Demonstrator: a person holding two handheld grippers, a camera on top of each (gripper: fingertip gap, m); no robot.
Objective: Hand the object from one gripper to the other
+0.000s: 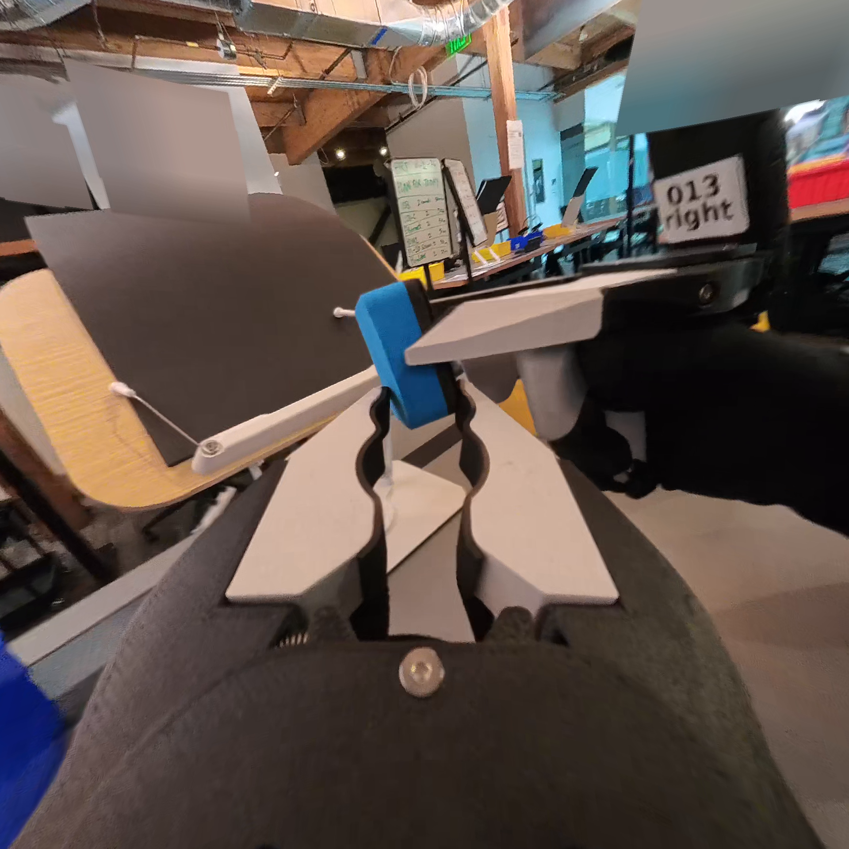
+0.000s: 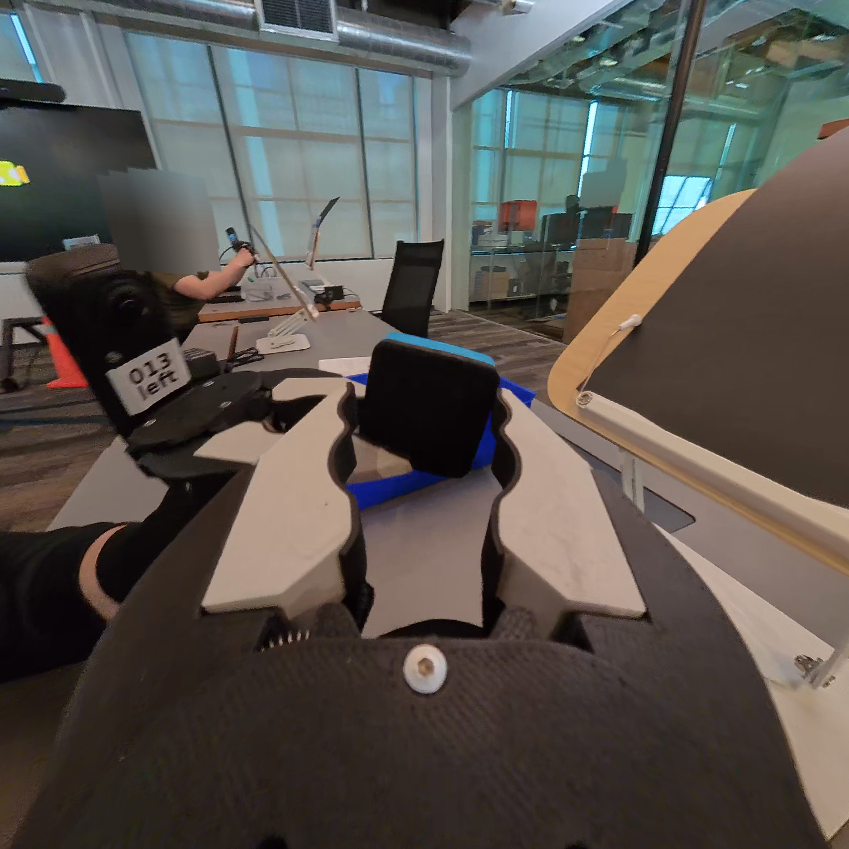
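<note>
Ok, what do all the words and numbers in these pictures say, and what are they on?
I don't read writing out; here's where it sits.
White sticker on the right tool's black body.
White sticker on the left tool's black body.
Whiteboard with handwriting, far back.
Green ceiling sign, blurred.
Paper on the wooden post, too small.

A white printed label with black digits and a word sits on the black body of the right gripper [image 1: 505,321], and a like label [image 2: 149,376] sits on the left gripper [image 2: 321,427]. In the left wrist view, two whiteboards [image 1: 420,216] on stands carry handwriting, the nearer in green and laid out as a table, too small to read surely. A green lit sign [image 1: 457,44] hangs by the ceiling ducts, and a printed sheet [image 1: 514,142] is fixed to a wooden post.
</note>
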